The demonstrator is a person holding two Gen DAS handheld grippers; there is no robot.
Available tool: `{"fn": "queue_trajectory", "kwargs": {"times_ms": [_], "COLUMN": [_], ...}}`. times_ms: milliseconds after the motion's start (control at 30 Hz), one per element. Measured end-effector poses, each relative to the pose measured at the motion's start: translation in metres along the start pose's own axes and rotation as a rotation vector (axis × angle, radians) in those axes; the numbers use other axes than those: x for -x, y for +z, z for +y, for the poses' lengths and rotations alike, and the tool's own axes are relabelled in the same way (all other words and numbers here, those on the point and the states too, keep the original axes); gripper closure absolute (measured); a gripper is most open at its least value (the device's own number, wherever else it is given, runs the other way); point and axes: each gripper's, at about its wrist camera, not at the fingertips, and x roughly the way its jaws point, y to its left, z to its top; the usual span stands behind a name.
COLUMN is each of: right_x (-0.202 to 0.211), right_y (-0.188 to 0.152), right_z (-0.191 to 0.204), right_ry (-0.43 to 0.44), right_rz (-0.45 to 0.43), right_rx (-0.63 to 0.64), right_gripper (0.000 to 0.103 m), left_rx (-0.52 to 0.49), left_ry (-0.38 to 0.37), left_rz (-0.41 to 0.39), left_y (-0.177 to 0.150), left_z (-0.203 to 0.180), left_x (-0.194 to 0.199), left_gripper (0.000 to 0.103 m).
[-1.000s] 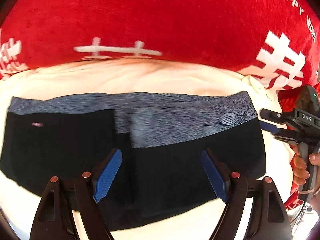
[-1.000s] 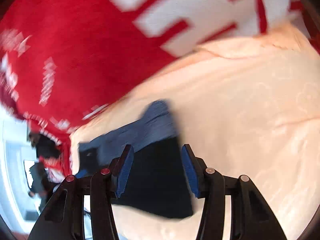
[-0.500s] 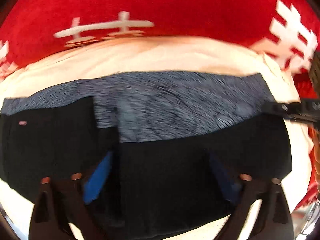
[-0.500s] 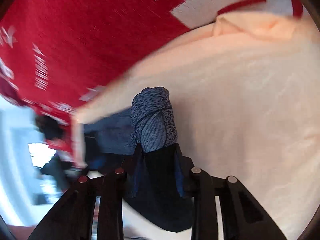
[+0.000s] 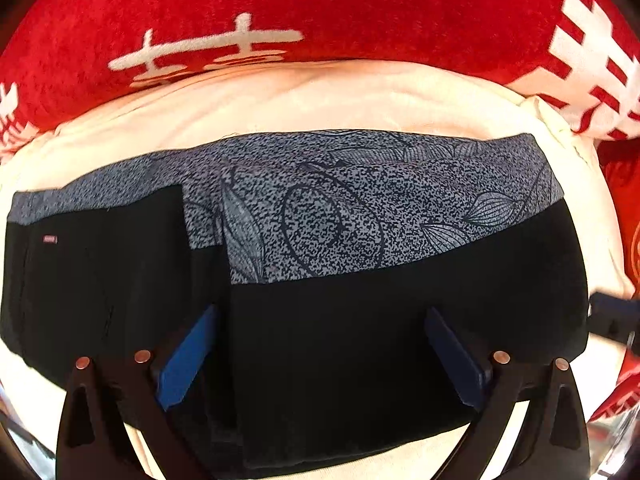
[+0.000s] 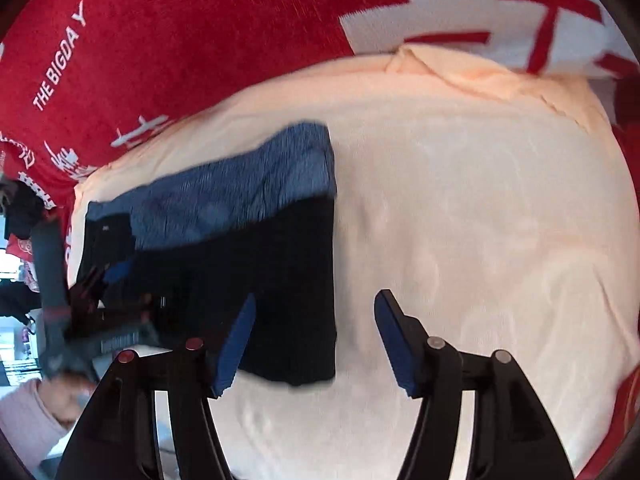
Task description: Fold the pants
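Cream bedding spread under everything, with the red blanket banked up behind it, and on that pale cloth lay the pants, black with a grey speckled band, folded into a long flat bar.

Half a second before, my right gripper had been pinched tight on the end of those pants, the cloth bunched up between my pads. Now it was let go! The jaws stood wide apart, nothing between them, and the pants' right end lay flat and square on the bedding just ahead of my left finger. I read that as a fold just laid down and released, so the lengthwise stage looked done to me and a crosswise fold seemed to be what remained.

My left gripper had come lower and nearer over the black half; it was spread wide too, hovering or resting on the cloth, gripping nothing that I could see. Whether the pads touched the fabric, I could not tell.

The count: one pair of pants, two grippers, both unclenched, one cream sheet, one red blanket. Far left in the right wrist view a sliver of pink sleeve showed, blurred.
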Motion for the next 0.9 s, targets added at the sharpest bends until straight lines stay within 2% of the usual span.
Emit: {"fn": "queue_trajectory", "kwargs": {"times_ms": [233, 333, 467, 633, 733, 900], "right_x": [0.001, -0.002, -0.005, -0.006, -0.005, -0.007], "right_y": [-0.027, -0.034, -0.042, -0.048, -0.053, -0.060], "right_z": [-0.003, -0.001, 0.005, 0.009, 0.016, 0.040], "right_ry": [0.026, 0.032, 0.035, 0.030, -0.009, -0.056], "right_rz": [0.021, 0.035, 0.051, 0.065, 0.070, 0.071], "right_rx": [-0.070, -0.073, -0.051, -0.025, 0.001, 0.051], "right_gripper": [0.036, 0.031, 0.031, 0.028, 0.028, 0.028], "left_rx": [0.058, 0.069, 0.093, 0.140, 0.161, 0.196], "left_ry": [0.001, -0.011, -0.019, -0.053, -0.086, -0.028], "left_rz": [0.004, -0.007, -0.016, -0.038, -0.028, 0.017], "left_y": [-0.001, -0.004, -0.011, -0.035, -0.060, -0.085], "left_z": [-0.002, -0.004, -0.003, 0.006, 0.009, 0.037], "left_x": [0.016, 0.027, 0.041, 0.058, 0.058, 0.052], "left_gripper": [0.001, 0.001, 0.001, 0.001, 0.001, 0.001]}}
